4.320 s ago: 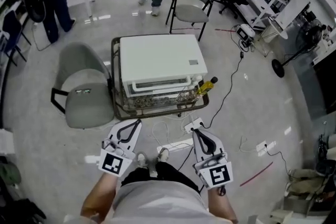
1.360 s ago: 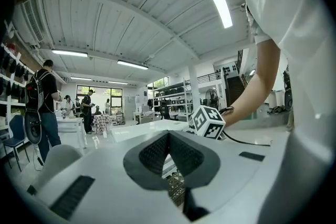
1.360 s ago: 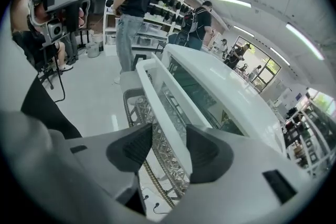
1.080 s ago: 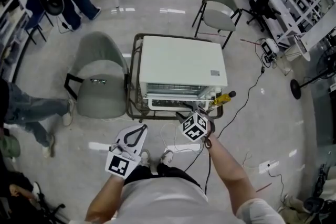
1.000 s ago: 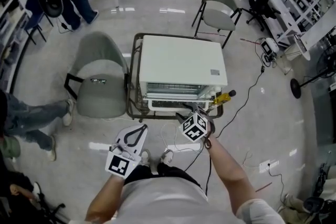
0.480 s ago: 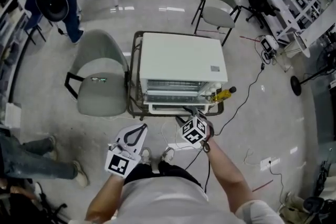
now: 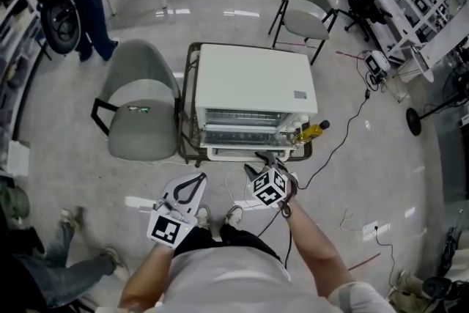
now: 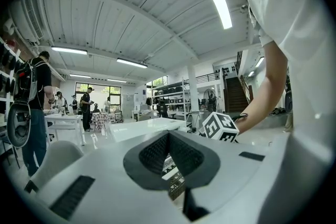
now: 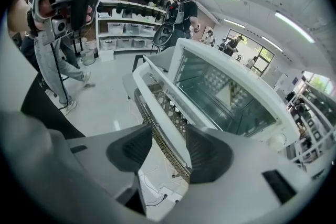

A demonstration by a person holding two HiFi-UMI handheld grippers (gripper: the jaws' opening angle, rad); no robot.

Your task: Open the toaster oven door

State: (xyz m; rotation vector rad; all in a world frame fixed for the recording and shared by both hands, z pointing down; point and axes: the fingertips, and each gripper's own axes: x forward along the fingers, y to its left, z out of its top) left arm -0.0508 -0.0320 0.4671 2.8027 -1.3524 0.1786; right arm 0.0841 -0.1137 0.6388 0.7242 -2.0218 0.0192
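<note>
1 right hand-held gripper [image 9: 167, 145] grips the handle [image 9: 155, 93] of the partly open toaster oven door [image 9: 223, 93].

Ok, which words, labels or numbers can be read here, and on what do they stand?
No text is readable.
Grey sticker on the toaster oven: too small to read.
Cubes on the left gripper and right gripper: square markers, no letters.

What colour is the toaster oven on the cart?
White; the toaster oven shows best in the head view.
</note>
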